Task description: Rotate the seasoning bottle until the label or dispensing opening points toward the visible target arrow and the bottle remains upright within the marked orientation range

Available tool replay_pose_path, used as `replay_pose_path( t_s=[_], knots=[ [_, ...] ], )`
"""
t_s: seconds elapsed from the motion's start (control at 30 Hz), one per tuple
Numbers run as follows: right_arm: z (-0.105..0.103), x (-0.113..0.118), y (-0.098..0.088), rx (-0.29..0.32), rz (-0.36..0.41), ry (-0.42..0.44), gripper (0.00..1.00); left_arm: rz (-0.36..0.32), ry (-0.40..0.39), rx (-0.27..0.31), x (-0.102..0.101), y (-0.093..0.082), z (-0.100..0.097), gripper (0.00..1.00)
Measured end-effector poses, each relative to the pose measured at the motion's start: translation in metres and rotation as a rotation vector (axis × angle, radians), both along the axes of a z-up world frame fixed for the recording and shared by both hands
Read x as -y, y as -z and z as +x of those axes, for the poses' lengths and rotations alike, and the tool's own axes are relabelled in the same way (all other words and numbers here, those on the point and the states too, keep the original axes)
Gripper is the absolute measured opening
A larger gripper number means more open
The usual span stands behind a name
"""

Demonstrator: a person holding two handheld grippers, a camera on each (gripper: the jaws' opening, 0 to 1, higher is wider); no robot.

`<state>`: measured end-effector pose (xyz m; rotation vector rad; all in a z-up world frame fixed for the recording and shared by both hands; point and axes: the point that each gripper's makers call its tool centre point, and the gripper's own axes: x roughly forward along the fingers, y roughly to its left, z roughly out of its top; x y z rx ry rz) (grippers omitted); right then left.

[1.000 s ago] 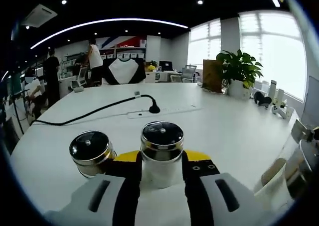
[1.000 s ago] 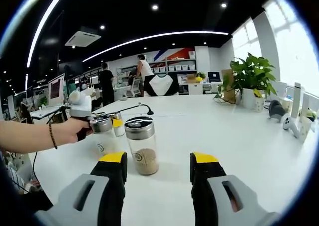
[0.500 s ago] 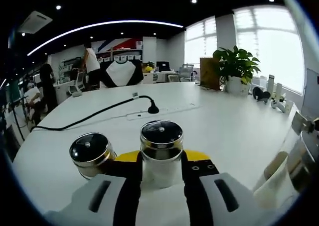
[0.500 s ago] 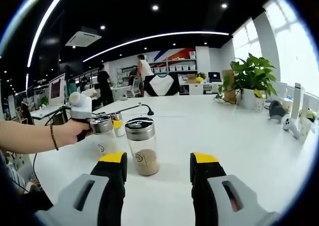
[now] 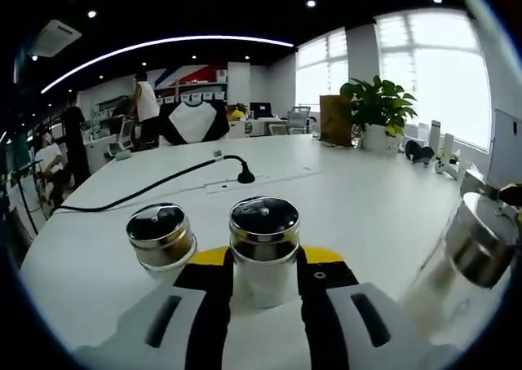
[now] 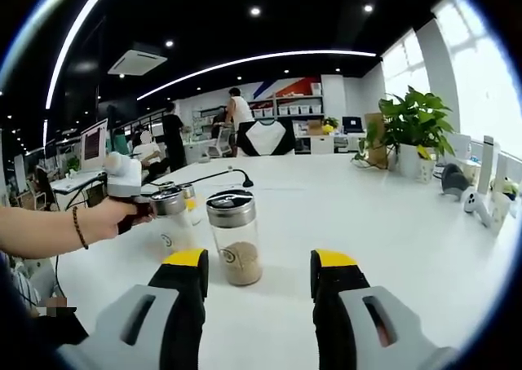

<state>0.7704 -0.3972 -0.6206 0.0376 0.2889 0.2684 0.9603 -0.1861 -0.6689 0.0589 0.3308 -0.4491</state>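
My left gripper [image 5: 263,292]: matt grey plastic, black rubbery pads, yellow tips. Seasoning bottle [image 5: 263,248] between them: clear glass, shiny metal cap. Second bottle [image 6: 233,238]: same glass, shiny cap. Table [image 6: 391,223]: smooth white, slightly glossy.

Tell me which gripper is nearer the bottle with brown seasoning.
Right. The right gripper stands open just short of the brown-seasoning bottle; the left gripper clamps another bottle beside it.

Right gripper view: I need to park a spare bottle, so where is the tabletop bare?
Bare white table runs from the brown-seasoning bottle across to the potted plant and the gadgets at the window edge. It is crowded on the other side: the left claw is shut on a second bottle, with a third bottle behind.
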Motion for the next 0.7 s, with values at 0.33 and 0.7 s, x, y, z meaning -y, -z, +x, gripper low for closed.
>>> replay_pose_path(
  t_s=[0.33,0.7],
  knots=[
    [-0.002,-0.006,-0.002,0.002,-0.007,-0.022,0.50,0.002,0.022,-0.003,-0.006,0.002,-0.020,0.32],
    [-0.003,-0.010,0.001,-0.009,0.005,-0.034,0.51,-0.006,0.037,0.010,-0.020,0.003,-0.052,0.32]
  ],
)
